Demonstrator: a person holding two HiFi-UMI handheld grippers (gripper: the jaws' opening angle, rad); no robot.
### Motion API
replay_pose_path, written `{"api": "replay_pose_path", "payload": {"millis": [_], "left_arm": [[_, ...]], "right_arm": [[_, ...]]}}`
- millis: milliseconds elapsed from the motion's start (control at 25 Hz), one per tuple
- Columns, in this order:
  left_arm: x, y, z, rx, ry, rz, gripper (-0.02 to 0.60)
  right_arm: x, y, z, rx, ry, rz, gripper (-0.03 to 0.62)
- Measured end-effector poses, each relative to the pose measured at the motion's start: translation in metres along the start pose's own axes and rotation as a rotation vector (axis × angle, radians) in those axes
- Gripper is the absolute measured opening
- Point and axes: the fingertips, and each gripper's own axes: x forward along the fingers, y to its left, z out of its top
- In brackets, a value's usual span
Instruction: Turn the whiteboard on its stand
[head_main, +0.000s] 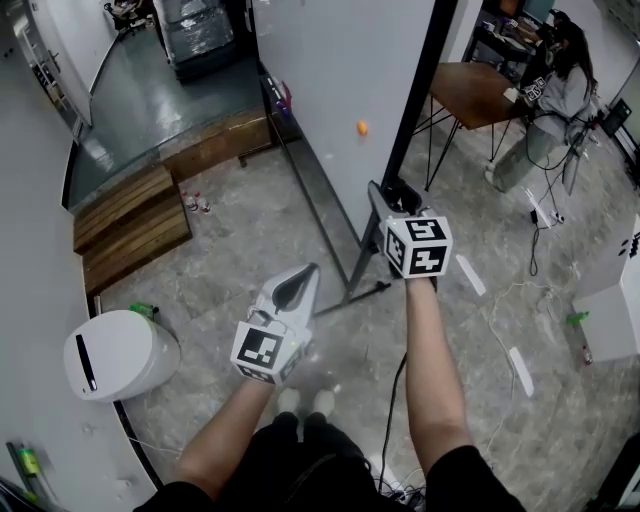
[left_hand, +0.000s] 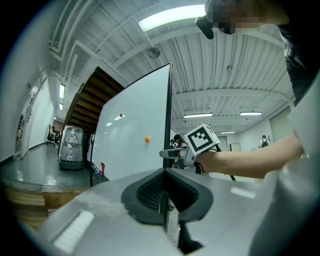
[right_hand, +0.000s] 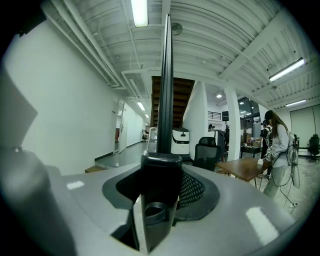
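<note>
"Two grippers! What are they doing?"

"The right gripper (head_main: 392, 203) pinches the black edge (right_hand: 165, 75) of the whiteboard (head_main: 330, 90). Its jaws are closed on that edge, low down. The left gripper (head_main: 302, 277) hangs in the air near it and does not touch the board. Its jaws are pressed together with nothing in them."

"Where is the board?"

"It stands up straight on its stand (head_main: 352, 297), right in front of the person. It has an orange dot (head_main: 361, 128) on it."

"Is there room around it?"

"On the left the floor (head_main: 240, 250) is bare up to the wooden steps (head_main: 130, 225) and a white round machine (head_main: 120, 355). On the right, past the black edge, a brown table (head_main: 475, 90) stands near, and a person (head_main: 555, 90) is beside it."
</note>
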Motion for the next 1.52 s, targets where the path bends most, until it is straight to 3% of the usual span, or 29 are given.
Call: {"api": "replay_pose_path", "payload": {"millis": [360, 520, 720, 1520], "left_arm": [[-0.005, 0.002, 0.011, 0.051, -0.01, -0.007, 0.003], [-0.008, -0.002, 0.013, 0.006, -0.014, -0.001, 0.003], [-0.01, -0.005, 0.016, 0.045, -0.025, -0.019, 0.003], [-0.02, -0.021, 0.023, 0.055, -0.041, -0.038, 0.003]], "right_arm": [[-0.008, 0.002, 0.002, 0.001, 0.008, 0.006, 0.184], [-0.014, 0.004, -0.002, 0.002, 0.014, 0.005, 0.184], [-0.02, 0.004, -0.001, 0.004, 0.021, 0.006, 0.184], [-0.06, 0.011, -0.01, 0.006, 0.028, 0.004, 0.184]]}}
